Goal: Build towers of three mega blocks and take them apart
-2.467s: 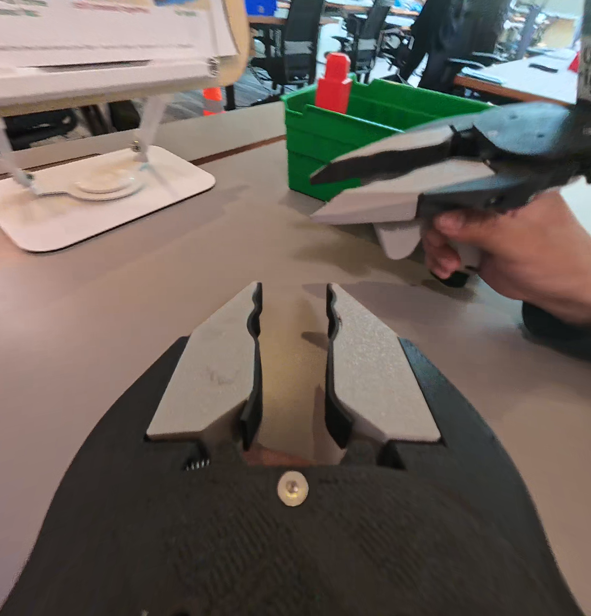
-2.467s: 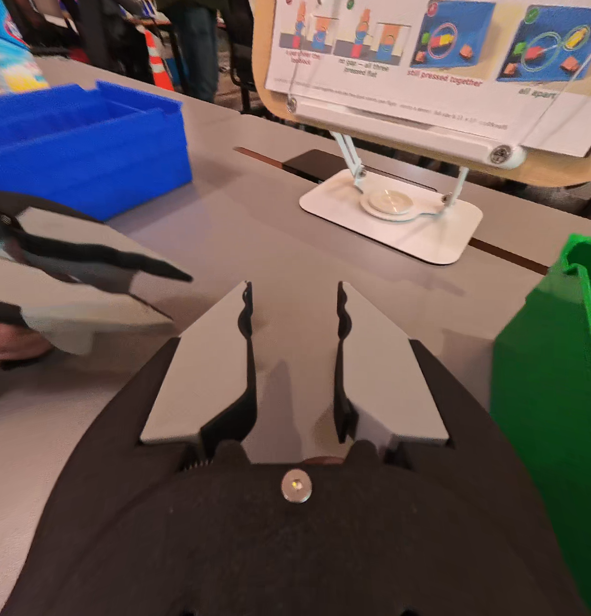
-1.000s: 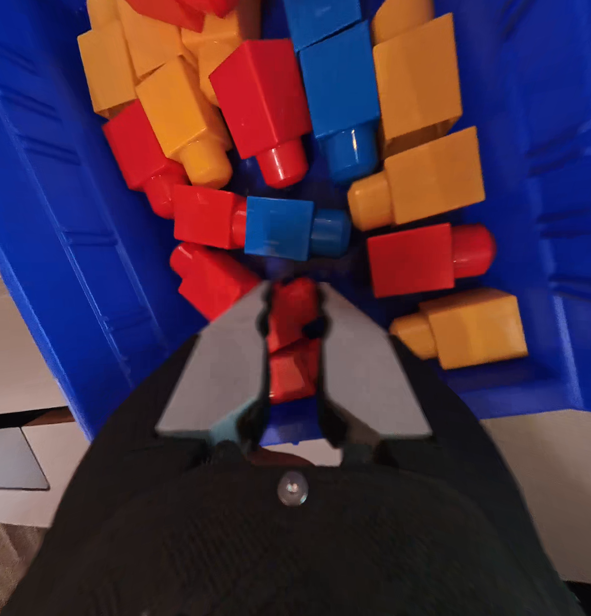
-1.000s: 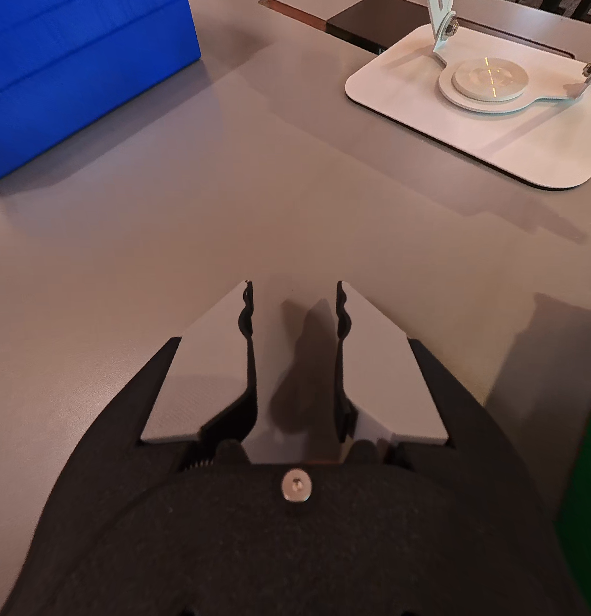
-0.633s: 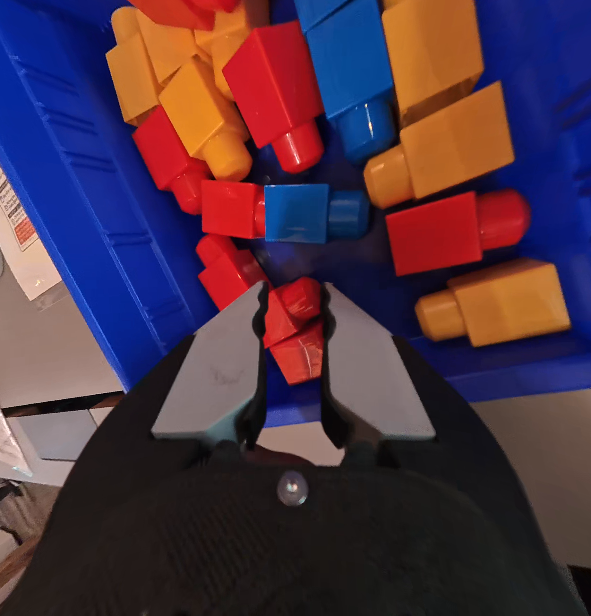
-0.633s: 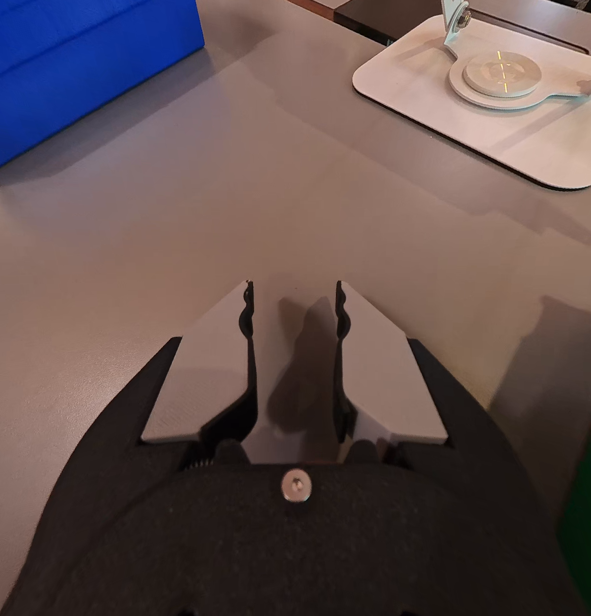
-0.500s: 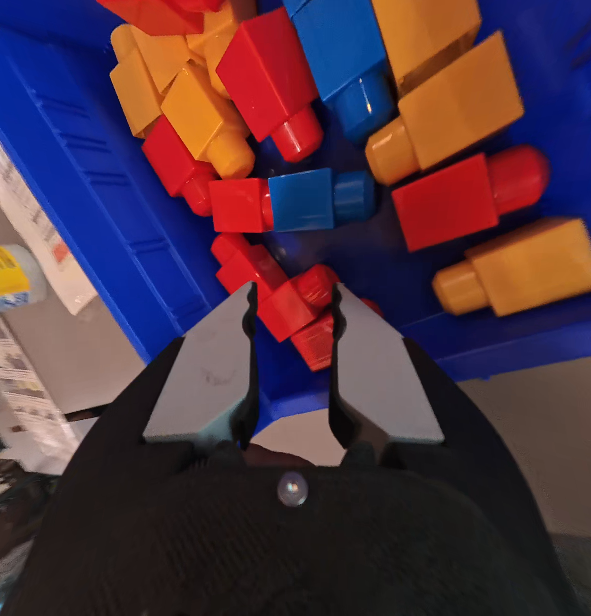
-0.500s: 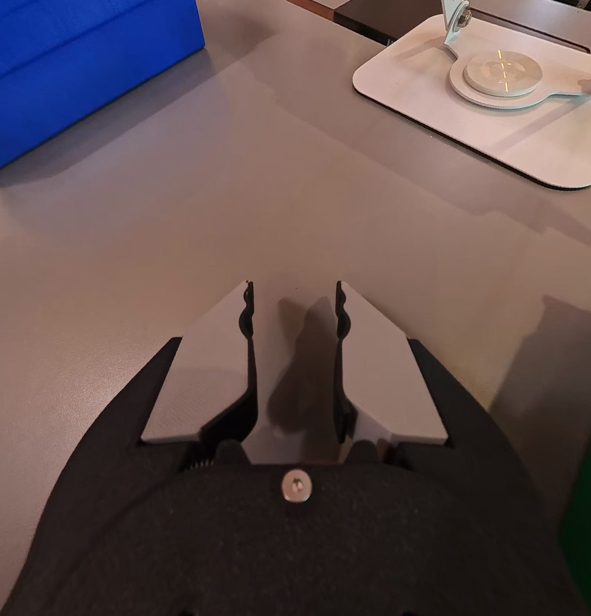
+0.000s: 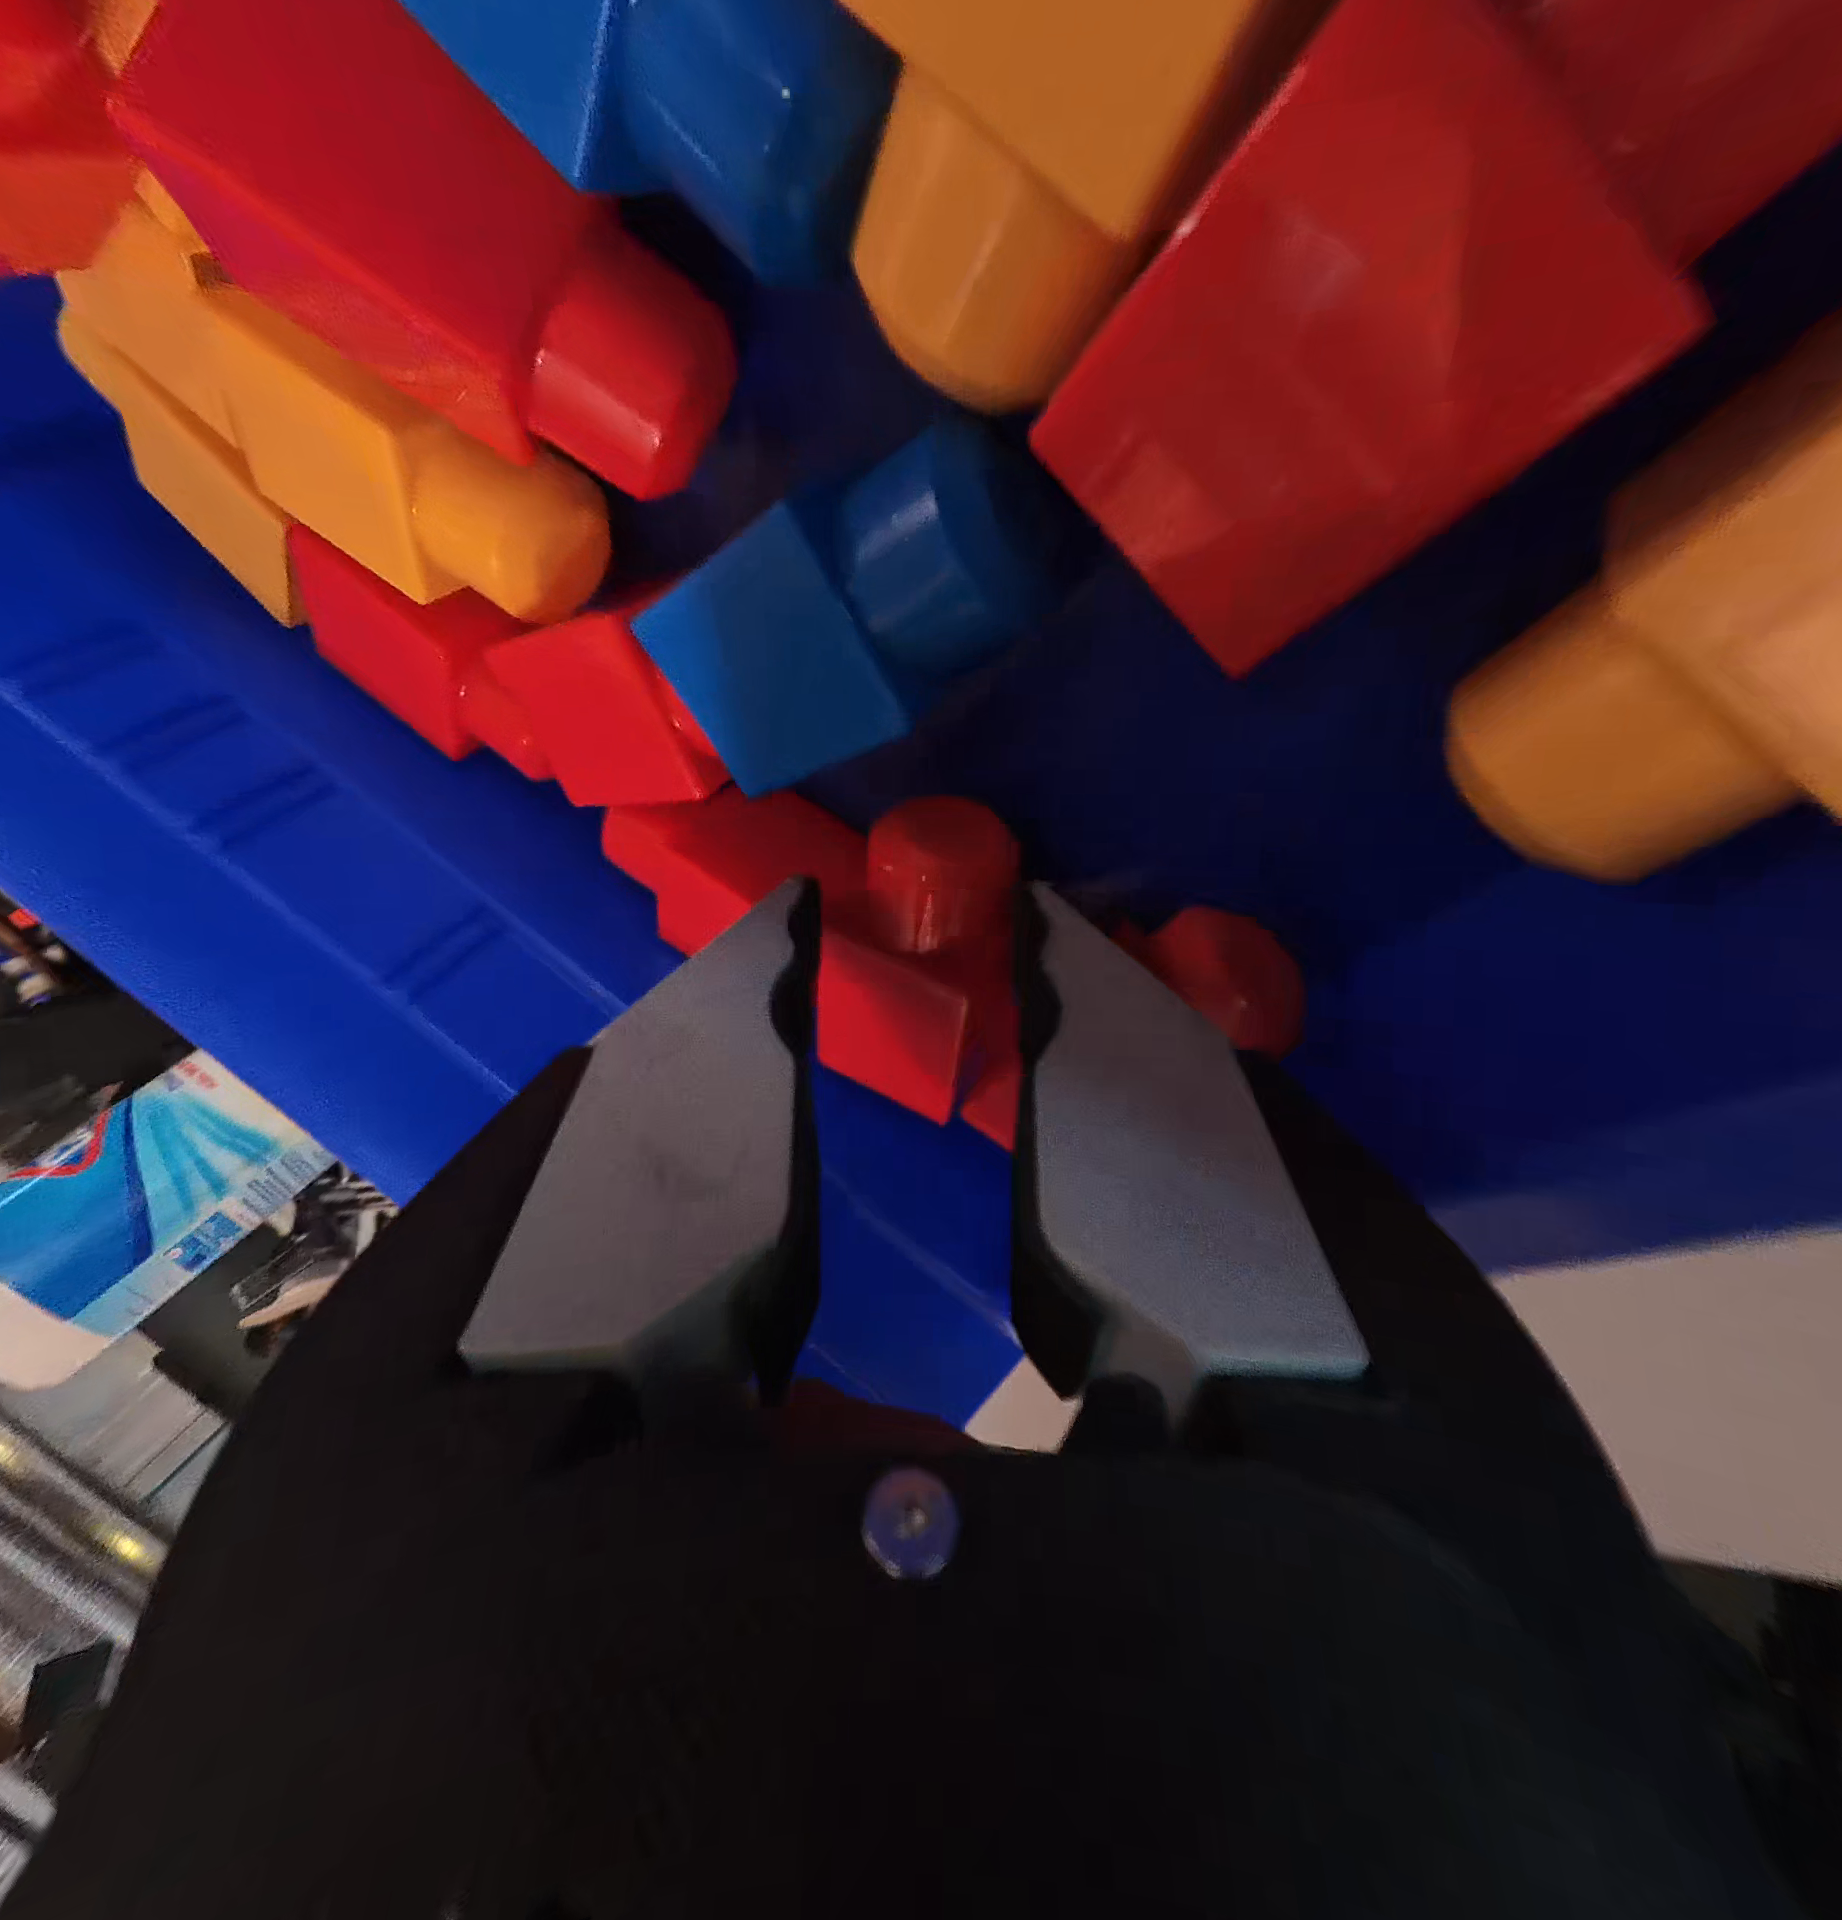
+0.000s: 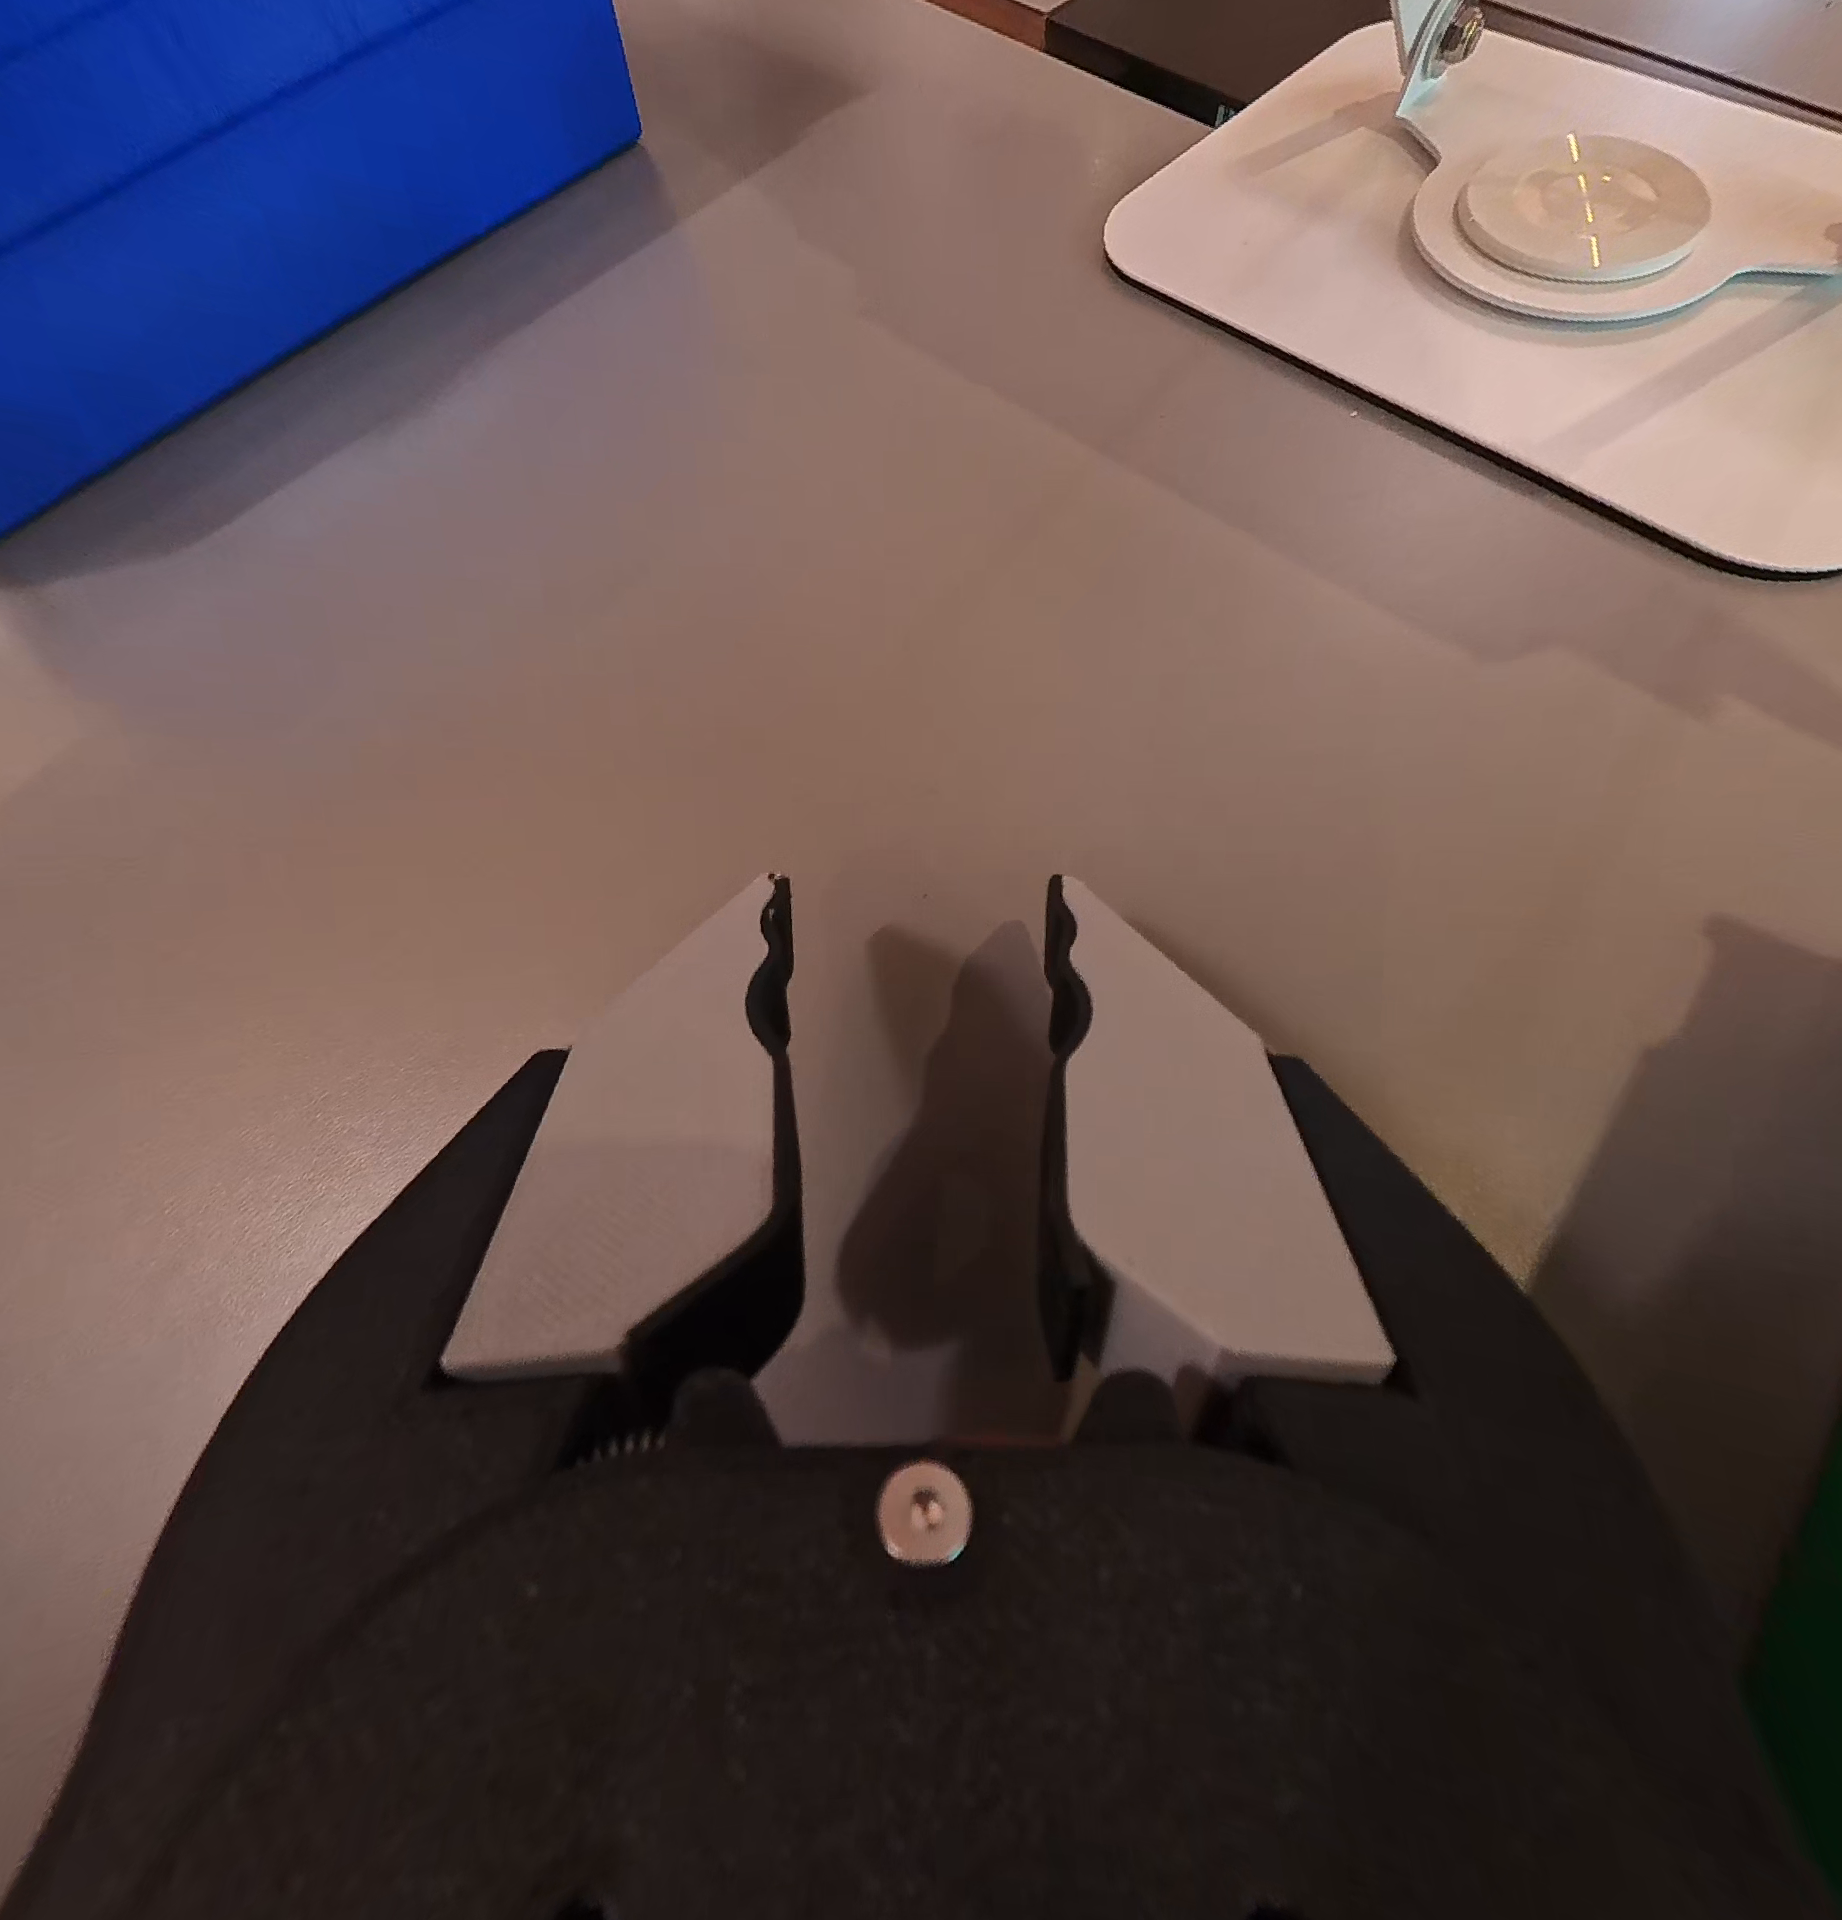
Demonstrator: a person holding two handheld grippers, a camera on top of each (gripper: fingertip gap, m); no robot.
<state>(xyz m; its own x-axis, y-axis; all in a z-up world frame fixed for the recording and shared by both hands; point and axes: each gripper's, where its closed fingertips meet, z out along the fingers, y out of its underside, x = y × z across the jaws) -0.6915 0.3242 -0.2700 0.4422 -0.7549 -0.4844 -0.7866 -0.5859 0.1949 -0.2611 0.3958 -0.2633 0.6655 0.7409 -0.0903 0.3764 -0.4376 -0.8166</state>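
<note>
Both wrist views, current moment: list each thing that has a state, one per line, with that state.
left gripper: inside the bin, fingers around a block, grip unclear.
red block: between the left fingers, stud pointing away.
blue bin: holds loose red, blue and orange blocks.
red-and-blue pair: pressed together, lying on its side.
right gripper: open, empty, over bare table.
white stand base: flat on the table.

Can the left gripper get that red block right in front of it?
Probably yes: the left gripper is open with the red block already between its fingers, in the blue bin; neighbouring blocks crowd close.
</note>
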